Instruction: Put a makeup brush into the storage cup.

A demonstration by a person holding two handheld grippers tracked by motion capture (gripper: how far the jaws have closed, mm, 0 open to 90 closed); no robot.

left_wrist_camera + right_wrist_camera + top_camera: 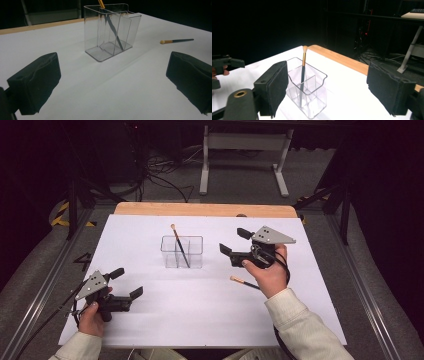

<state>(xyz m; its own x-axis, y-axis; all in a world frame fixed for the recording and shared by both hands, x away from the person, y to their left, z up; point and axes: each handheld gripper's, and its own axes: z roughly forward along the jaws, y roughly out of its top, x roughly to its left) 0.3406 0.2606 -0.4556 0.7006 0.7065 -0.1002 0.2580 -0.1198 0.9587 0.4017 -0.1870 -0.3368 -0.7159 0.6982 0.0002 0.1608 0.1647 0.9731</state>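
White surface, two brushes, both grippers empty

White sheet covers the surface [150,320]; a wooden strip lines its far edge, dark room and cables beyond. Mid-surface, a clear organizer [182,252] holds one brush [180,245] leaning. The second brush [243,282] lies right of centre, partly hidden by the right hand. Right gripper [234,241] hovers beside the organizer, left gripper [126,283] near the front-left corner, fingers spread on both.

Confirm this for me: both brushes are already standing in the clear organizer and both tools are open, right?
Not quite. Only one brush stands in the clear organizer; the second brush lies flat on the white table, near the right tool, as the high view shows. The right tool and the left tool are indeed open.
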